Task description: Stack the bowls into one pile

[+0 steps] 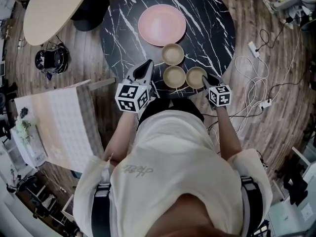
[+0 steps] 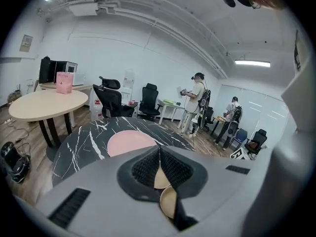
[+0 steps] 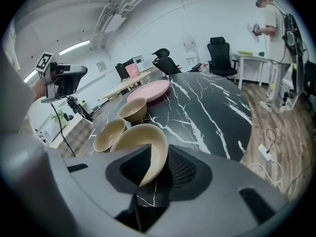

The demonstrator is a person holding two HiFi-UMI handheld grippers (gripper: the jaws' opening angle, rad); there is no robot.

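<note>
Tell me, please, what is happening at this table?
A person works two handheld grippers at a black marble table. The right gripper has its jaws on the rim of the right bowl. The left gripper, jaws together, holds nothing. The middle bowl and far bowl stand unstacked near a pink plate.

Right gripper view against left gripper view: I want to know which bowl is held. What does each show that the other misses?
Only the right: the right gripper clamped on the rim of the nearest bowl. Only the left: the left gripper with jaws together, holding nothing. Both: the pink plate on the marble table.
</note>
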